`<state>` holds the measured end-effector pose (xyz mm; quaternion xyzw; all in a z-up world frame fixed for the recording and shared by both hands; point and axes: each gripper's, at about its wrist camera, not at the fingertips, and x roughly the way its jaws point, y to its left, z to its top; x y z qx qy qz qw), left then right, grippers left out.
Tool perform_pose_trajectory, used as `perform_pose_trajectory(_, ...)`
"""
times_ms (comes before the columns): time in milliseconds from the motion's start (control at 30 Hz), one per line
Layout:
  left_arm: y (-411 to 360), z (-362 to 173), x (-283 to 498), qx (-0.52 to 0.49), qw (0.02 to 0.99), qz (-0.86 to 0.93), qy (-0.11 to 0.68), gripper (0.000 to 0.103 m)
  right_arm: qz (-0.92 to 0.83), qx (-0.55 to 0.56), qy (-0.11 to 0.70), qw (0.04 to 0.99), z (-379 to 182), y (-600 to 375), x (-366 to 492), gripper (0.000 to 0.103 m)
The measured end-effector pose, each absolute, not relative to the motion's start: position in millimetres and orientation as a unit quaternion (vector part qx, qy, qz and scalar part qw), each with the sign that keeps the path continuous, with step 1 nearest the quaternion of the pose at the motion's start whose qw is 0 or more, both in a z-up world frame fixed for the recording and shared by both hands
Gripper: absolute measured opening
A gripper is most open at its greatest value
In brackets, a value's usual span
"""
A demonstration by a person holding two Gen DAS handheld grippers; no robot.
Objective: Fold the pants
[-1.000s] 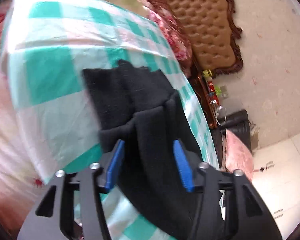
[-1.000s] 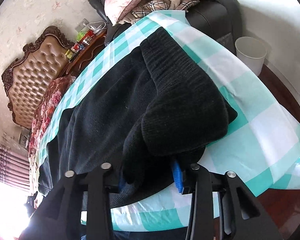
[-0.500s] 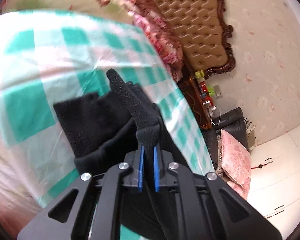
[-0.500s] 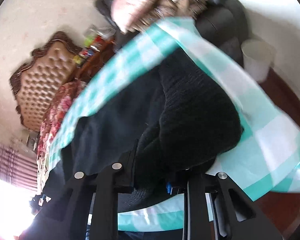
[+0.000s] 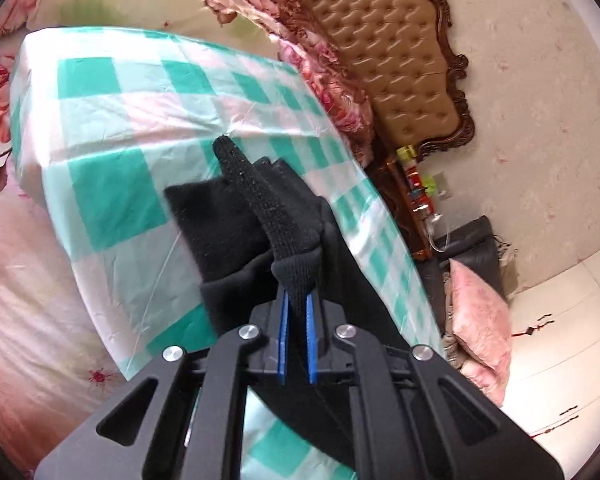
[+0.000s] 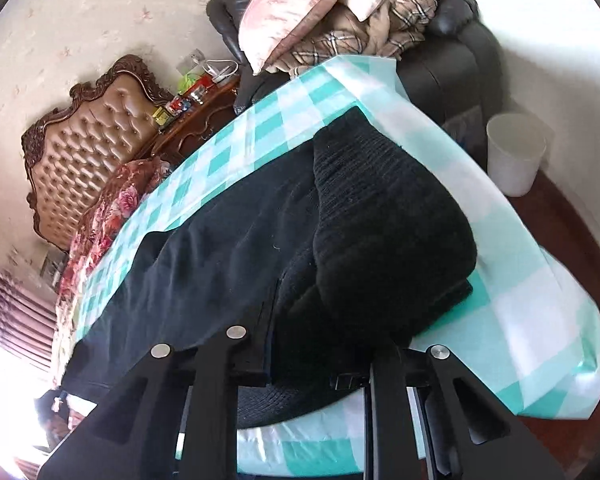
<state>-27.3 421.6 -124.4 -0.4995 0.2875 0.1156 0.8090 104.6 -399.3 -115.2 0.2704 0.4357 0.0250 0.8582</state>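
A: Start at the left. What are the fingers doing?

B: The left gripper point(image 5: 295, 312) has its blue pads point(image 5: 283, 336) drawn in to a narrow gap, and a knit fold of the black pants point(image 5: 260, 216) is pinched between them. The ribbed edge sticks up and away from the tips like a ridge.

A: And the rest of the pants?

B: Spread on the checked cloth point(image 5: 112, 196) over the bed. In the left view one leg end lies flat on the teal and white squares, just left of the lifted ridge. A floral quilt point(image 5: 4, 92) shows at the far left, and the tufted headboard point(image 5: 400, 60) stands beyond the cloth.

A: Now the right side.

B: The right gripper point(image 6: 320, 376) sits at the near edge of the cloth point(image 6: 512, 280), with a thick bunch of the pants point(image 6: 380, 232) heaped over its tips. The fabric hides the pads, so I cannot tell how far apart the fingers are; they look pressed into the bundle, but that is only likely.

A: Anything further right?

B: A white bin point(image 6: 516, 152) on the floor beside a dark armchair point(image 6: 452, 68) piled with pink pillows point(image 6: 284, 12).
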Motion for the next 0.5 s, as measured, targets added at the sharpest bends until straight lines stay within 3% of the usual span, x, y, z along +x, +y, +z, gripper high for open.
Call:
perform_pose_trajectory(167,424.5,-154.7,-32.0,-0.527,0.785,0.117,0.304,0.014,0.007,0.278,0.464,0.841,-140.5,-403.1,109.6,0.017)
perform_pose_trajectory(233,426.2,-145.8,-28.2,-0.521,0.793,0.108,0.298,0.028,0.003,0.264,0.47,0.842,-138.0,-400.4,111.5,0.017)
perform_pose_trajectory(267,427.1,-145.0,-26.2,-0.521,0.793,0.106,0.297,0.029,0.002,0.264,0.472,0.841,-138.2,-400.6,110.9,0.017)
perform_pose_trajectory(300,428.0,-145.7,-23.9,-0.521,0.792,0.107,0.3,0.029,0.001,0.266,0.473,0.84,-138.3,-401.2,111.2,0.017)
perform_pose_trajectory(367,430.8,-149.3,-17.6,-0.507,0.792,0.125,0.315,0.019,-0.005,0.263,0.47,0.843,-138.5,-398.4,110.4,0.017)
perform_pose_trajectory(500,430.0,-142.4,-18.0,-0.469,0.812,0.134,0.32,0.024,0.0,0.27,0.465,0.843,-140.3,-401.6,107.4,0.015)
